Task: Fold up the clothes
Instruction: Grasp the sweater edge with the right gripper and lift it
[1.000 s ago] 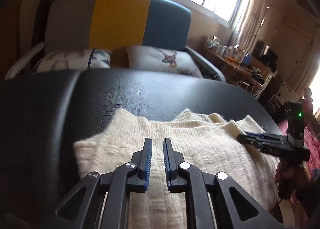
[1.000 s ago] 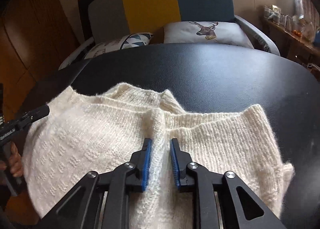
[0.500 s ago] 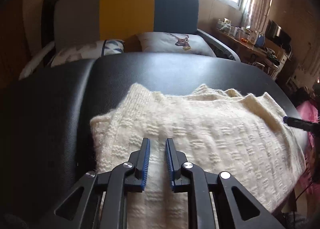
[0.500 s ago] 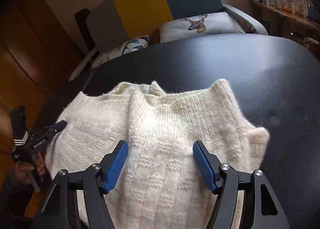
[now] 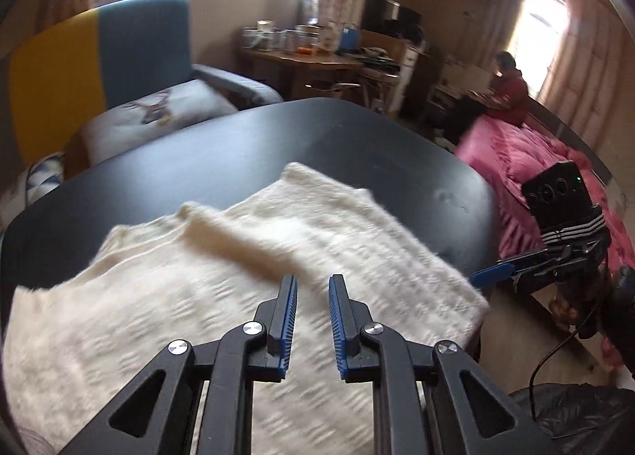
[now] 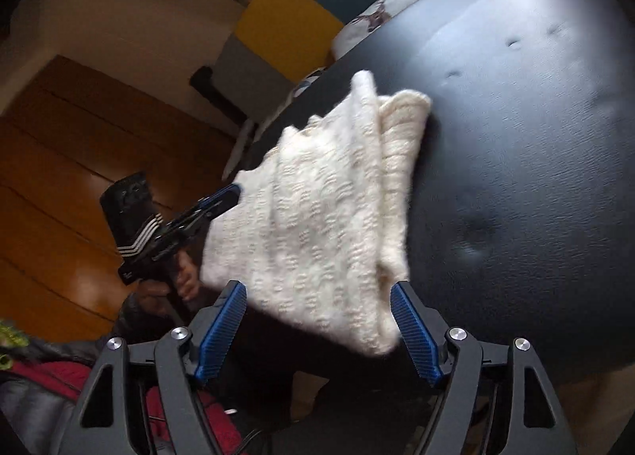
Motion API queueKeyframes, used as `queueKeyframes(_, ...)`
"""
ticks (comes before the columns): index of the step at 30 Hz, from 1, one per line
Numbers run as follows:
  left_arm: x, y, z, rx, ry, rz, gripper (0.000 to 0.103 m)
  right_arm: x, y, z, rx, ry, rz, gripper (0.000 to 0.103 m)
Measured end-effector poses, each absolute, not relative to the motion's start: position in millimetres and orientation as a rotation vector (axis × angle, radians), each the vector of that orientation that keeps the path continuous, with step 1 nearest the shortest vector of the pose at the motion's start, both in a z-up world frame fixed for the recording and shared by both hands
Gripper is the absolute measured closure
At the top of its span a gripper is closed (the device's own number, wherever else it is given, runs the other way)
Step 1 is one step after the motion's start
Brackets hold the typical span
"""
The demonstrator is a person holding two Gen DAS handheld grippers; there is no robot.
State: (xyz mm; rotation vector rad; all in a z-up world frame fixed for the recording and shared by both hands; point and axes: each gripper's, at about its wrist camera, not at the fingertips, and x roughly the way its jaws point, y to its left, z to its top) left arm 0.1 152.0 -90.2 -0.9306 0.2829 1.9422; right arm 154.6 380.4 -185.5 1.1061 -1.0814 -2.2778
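1. Folded sweater (image 5: 246, 276) lies on the tabletop (image 5: 357, 145), at its near edge.
2. Armchair (image 5: 119, 58) stands behind the tabletop; a cushion (image 5: 158, 113) lies on its seat.
3. Bed (image 5: 528, 161) stands right of the tabletop.

The left claw (image 5: 312, 288) has two black plastic fingers with blue ridged pads (image 5: 289, 320) on the inner sides. Shiny round silver screws (image 5: 254, 328) sit on its black arms, which have triangle-shaped holes. The right claw (image 6: 319, 330) looks the same, black with blue pads (image 6: 222, 326) and silver screws (image 6: 455, 333). Each claw carries a black box camera (image 5: 555, 193) tied on with a black-and-white striped band (image 5: 571, 226). A thin black cable (image 5: 555, 351) hangs below one. The person wears a dark puffy sleeve (image 5: 575, 411).
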Motion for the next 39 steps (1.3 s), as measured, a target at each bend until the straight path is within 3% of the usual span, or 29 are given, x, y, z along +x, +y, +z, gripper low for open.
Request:
queueKeyframes(7,-2,200,-103,-0.965,0.378,1.856,0.087,135,368,-194,1.126,-1.006,-2.101,0.024)
queueKeyframes(9,0,205,-105,-0.962,0.381,1.843,0.087,130,368,-187,1.195,-0.881,-2.207,0.023)
queueKeyframes(13,1,212,-109,-0.97,0.387,1.823,0.087,125,394,-187,1.087,-1.019,-2.163,0.023)
queueKeyframes(21,-2,218,-117,-0.995,0.407,1.812,0.087,122,357,-203,1.208,-0.954,-1.923,0.018)
queueKeyframes(28,-9,232,-138,-1.07,0.396,1.812,0.087,102,355,-207,0.999,-1.157,-1.814,0.011)
queueKeyframes(33,-17,244,-145,-1.102,0.399,1.819,0.087,113,300,-211,1.229,-0.873,-1.627,0.011)
queueKeyframes(34,-18,247,-147,-1.098,0.397,1.829,0.087,117,301,-217,1.303,-0.837,-1.659,0.014)
queueKeyframes(35,-20,250,-150,-1.094,0.395,1.838,0.087,121,303,-223,1.372,-0.807,-1.69,0.037)
queueKeyframes(36,-21,251,-150,-1.105,0.374,1.845,0.087,125,312,-225,1.391,-0.847,-1.723,0.045)
queueKeyframes(37,-24,251,-148,-1.114,0.349,1.848,0.087,129,322,-227,1.406,-0.885,-1.757,0.051)
queueKeyframes(39,-23,241,-138,-1.086,0.301,1.871,0.087,140,336,-215,1.389,-0.907,-1.855,0.047)
